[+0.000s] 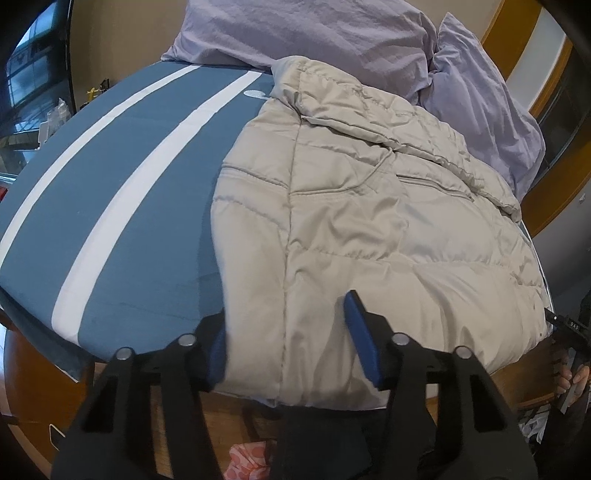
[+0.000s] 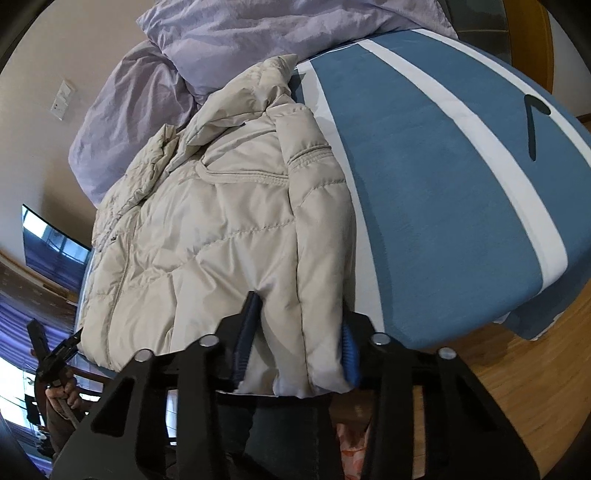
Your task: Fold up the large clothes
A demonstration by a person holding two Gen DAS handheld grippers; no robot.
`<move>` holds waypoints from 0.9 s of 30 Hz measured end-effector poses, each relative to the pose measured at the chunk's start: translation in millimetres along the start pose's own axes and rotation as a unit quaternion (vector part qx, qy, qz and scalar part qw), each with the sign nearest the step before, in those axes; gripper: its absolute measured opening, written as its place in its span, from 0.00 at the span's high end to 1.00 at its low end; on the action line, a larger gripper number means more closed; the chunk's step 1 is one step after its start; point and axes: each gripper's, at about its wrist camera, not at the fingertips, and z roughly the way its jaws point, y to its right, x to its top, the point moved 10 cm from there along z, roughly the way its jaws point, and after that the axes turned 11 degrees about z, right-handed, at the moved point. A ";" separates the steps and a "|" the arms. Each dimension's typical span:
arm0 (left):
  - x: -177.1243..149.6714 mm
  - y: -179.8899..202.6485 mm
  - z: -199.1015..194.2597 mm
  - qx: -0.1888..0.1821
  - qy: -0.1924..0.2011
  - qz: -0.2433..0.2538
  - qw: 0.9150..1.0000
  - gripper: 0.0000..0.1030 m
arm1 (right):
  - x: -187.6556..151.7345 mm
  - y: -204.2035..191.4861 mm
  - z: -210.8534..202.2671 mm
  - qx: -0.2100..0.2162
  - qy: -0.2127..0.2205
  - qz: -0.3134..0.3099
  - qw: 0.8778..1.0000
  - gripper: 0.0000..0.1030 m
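A beige puffer jacket (image 1: 369,206) lies spread on a blue bed cover (image 1: 129,166) with white stripes, its hem at the near edge. My left gripper (image 1: 288,332) straddles the hem's left corner. One blue pad touches the jacket's side edge and the other dents the fabric, so it is shut on the jacket. In the right wrist view the same jacket (image 2: 207,229) shows its collar at the far end. My right gripper (image 2: 299,325) is shut on the hem's right corner, where the fabric puckers between its pads. Each view shows the other gripper at its edge, held by a hand (image 2: 62,391).
Crumpled lilac bedding (image 1: 314,33) is piled at the head of the bed behind the jacket. A wooden floor (image 2: 517,369) lies below the bed's near edge, with a pink patterned cloth (image 1: 247,461) on it. A dark screen (image 2: 51,240) hangs on the wall.
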 end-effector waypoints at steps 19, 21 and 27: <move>47.3 7.1 -48.2 -0.009 0.080 -0.011 0.997 0.87 | 43.1 -51.9 -45.4 0.018 0.114 -0.040 0.992 0.88; 62.2 8.6 -57.5 -0.006 0.096 -0.009 0.995 0.88 | 51.3 -59.6 -49.9 0.019 0.125 -0.044 0.991 0.88; 114.5 13.6 -77.9 0.015 0.137 0.001 0.990 0.88 | 94.5 -102.0 -69.1 0.019 0.180 -0.068 0.981 0.88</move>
